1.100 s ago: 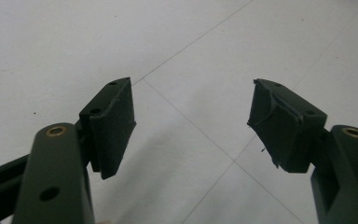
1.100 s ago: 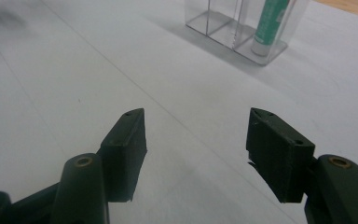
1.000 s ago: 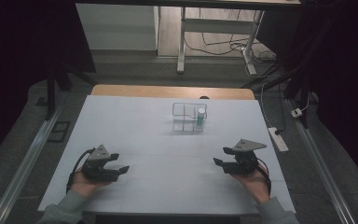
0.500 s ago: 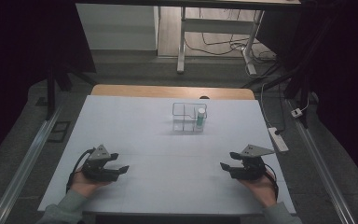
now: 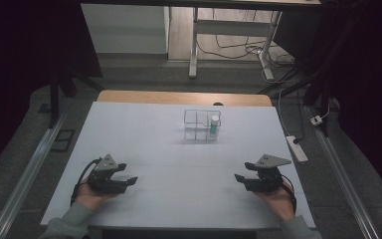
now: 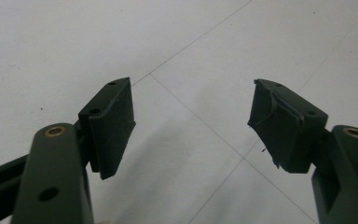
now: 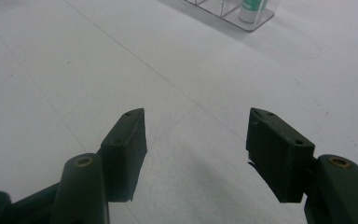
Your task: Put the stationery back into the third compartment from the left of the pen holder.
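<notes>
A clear compartmented rack [image 5: 201, 124] stands at the table's far middle, with a green-and-white tube [image 5: 214, 124] upright in its right-hand front cell. In the right gripper view the rack's corner [image 7: 223, 11] and the tube's base [image 7: 254, 9] sit at the top edge. My left gripper [image 5: 128, 180] rests low at the near left, open, with nothing between its jaws [image 6: 191, 121]. At the near right my right gripper [image 5: 239, 178] is also open and empty [image 7: 196, 140]. Both point inward over the white tabletop, well short of the rack.
The white table surface [image 5: 179, 164] has faint seam lines. A wooden strip [image 5: 184, 97] runs along the far edge. A power strip [image 5: 297, 148] lies off the right side. Metal rails flank the table, and desk legs with cables stand beyond.
My right gripper has drifted a little nearer to me and outward to the right. The left gripper has stayed where it was.
</notes>
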Demonstrator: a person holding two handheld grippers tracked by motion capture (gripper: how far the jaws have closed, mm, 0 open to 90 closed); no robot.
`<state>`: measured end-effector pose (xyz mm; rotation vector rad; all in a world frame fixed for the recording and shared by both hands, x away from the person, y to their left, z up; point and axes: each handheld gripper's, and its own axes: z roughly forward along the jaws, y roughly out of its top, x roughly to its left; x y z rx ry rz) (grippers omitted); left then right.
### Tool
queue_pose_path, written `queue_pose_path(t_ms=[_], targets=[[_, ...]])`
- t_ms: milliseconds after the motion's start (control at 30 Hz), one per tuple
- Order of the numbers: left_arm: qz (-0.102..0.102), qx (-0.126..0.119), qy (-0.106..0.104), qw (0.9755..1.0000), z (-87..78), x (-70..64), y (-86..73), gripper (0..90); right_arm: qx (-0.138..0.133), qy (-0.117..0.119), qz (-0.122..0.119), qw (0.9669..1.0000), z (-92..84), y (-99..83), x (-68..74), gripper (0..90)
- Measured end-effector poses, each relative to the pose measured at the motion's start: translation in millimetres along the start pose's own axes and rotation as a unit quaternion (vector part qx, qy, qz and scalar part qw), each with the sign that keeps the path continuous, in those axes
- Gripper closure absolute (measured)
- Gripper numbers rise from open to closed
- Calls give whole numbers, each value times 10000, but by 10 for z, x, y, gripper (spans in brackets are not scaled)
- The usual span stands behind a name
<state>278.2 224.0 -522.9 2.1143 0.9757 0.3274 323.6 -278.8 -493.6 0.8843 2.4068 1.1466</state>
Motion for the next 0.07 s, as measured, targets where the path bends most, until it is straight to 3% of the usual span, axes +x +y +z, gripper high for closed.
queue_pose_path(t_ms=[67], targets=[[5, 3, -1, 10000, 3, 0, 1, 300, -1, -1, -7, 10000, -2, 0, 0, 373]])
